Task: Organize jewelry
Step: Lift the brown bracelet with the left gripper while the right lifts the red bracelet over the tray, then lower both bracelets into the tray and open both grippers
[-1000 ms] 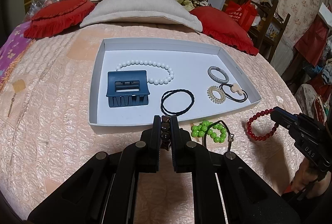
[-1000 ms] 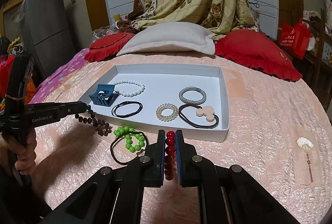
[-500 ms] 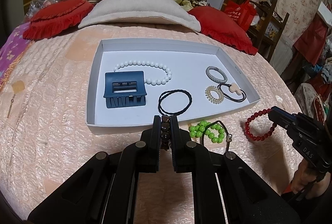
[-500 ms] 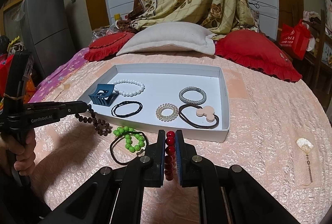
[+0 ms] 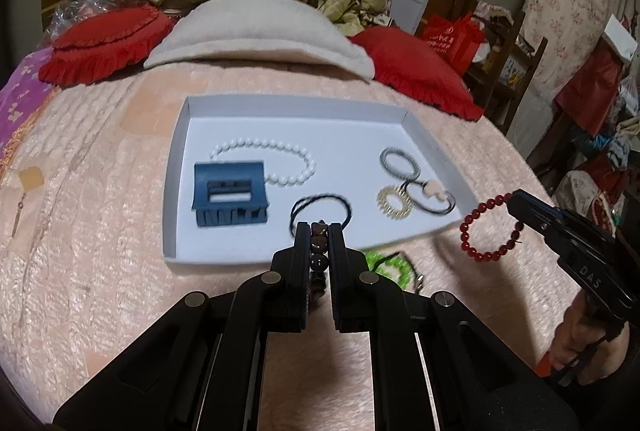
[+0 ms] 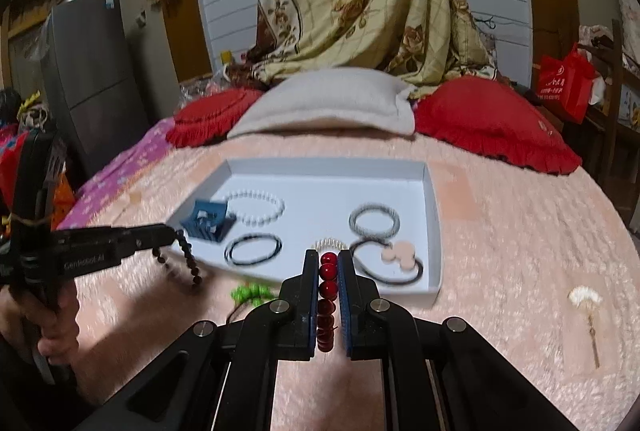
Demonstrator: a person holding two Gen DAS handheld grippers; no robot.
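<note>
Both grippers are raised above a bed (image 5: 100, 191) covered in a pink quilted spread, just short of the near wall of a shallow white tray (image 5: 176, 159).

Left gripper (image 5: 320, 231): jaws clenched on a dark brown bead bracelet (image 5: 319, 251). The beads sit stacked between the jaws; in the right wrist view the rest of the strand (image 6: 188, 263) hangs below the gripper tip, beside the tray's near-left corner, clear of the spread.

Right gripper (image 6: 329, 259): jaws clenched on a red bead bracelet (image 6: 328, 287). In the left wrist view its loop (image 5: 490, 227) hangs free from the gripper tip, outside the tray's near-right corner.

Contents of tray:
- blue claw hair clip (image 5: 230, 193), near-left area
- white bead bracelet (image 5: 280, 163), behind and partly under the clip
- black hair tie (image 5: 320, 207), near-centre, close to the front wall
- grey braided ring (image 5: 400, 161), right side
- pale spiral hair ring (image 5: 394, 201), in front of the grey ring
- black hair tie with a pink charm (image 5: 434, 193), touching the spiral ring on its right

On the spread, outside the tray's front wall: a green bead bracelet (image 5: 390, 265) on a dark cord, partly hidden by the left gripper.

Further right on the spread, well apart from the tray: a small white fan-shaped pendant (image 6: 585, 297) with a hanging piece below it.

Both views are motion-blurred.
</note>
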